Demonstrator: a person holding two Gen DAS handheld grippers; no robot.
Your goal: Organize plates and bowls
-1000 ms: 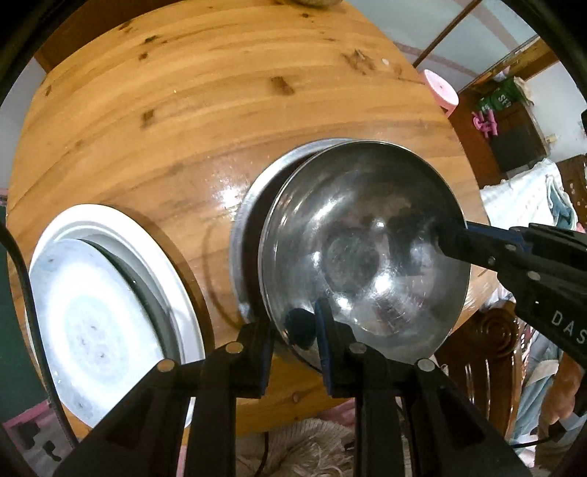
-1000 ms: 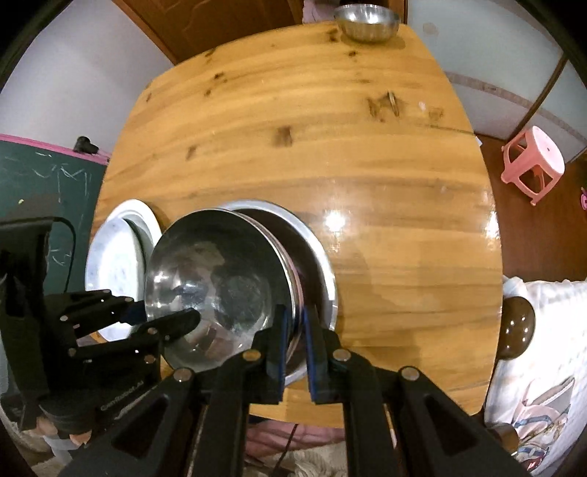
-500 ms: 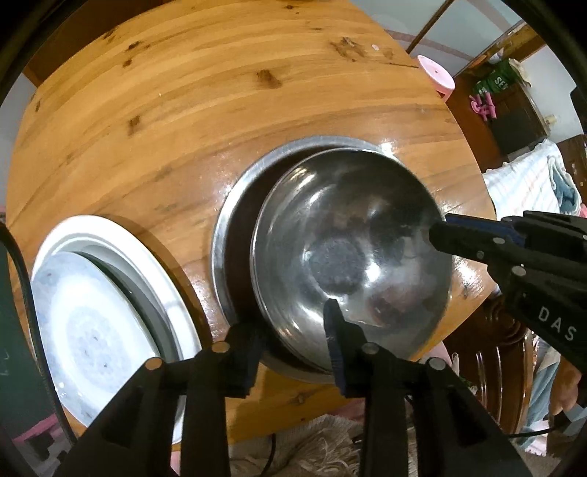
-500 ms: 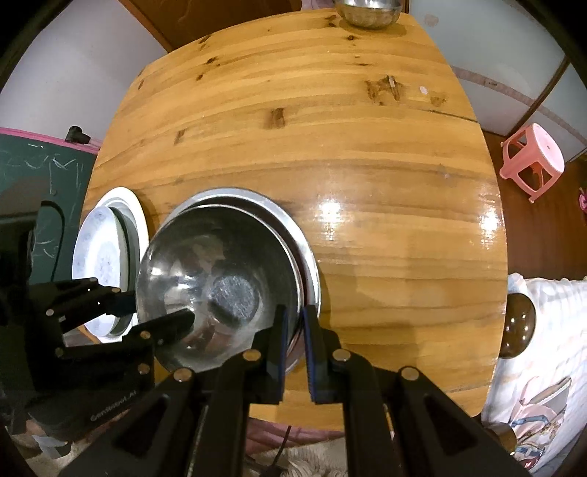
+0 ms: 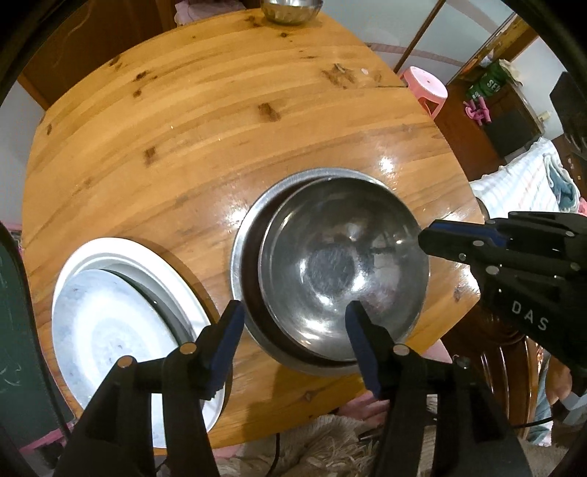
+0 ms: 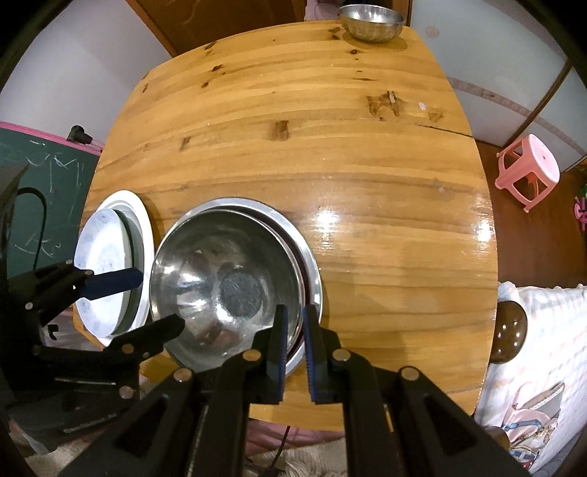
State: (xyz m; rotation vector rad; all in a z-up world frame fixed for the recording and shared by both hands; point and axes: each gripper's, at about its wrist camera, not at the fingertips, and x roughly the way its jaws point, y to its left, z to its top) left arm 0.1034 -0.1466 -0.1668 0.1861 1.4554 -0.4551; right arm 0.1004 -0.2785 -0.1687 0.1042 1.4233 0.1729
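A large steel bowl (image 5: 341, 268) (image 6: 227, 290) sits nested in a wider steel basin (image 5: 245, 235) (image 6: 308, 257) near the table's front edge. My left gripper (image 5: 293, 323) is open, its fingers spread astride the bowl's near rim without touching it. My right gripper (image 6: 293, 326) has its jaws slightly apart astride the bowl's right rim; it also shows in the left wrist view (image 5: 440, 238). A white plate stack (image 5: 121, 323) (image 6: 113, 264) lies to the left. A small steel bowl (image 5: 291, 11) (image 6: 370, 22) stands at the far edge.
The round wooden table (image 5: 220, 128) (image 6: 367, 183) fills both views. A pink stool (image 6: 528, 172) stands on the floor to the right. A green chalkboard (image 6: 33, 190) is on the left. A wooden chair (image 6: 508, 330) with cloth is at the right.
The large bowl has been lowered from a tilt to rest flat in the basin. My left gripper opened and let go of its rim. My right gripper's jaws parted slightly.
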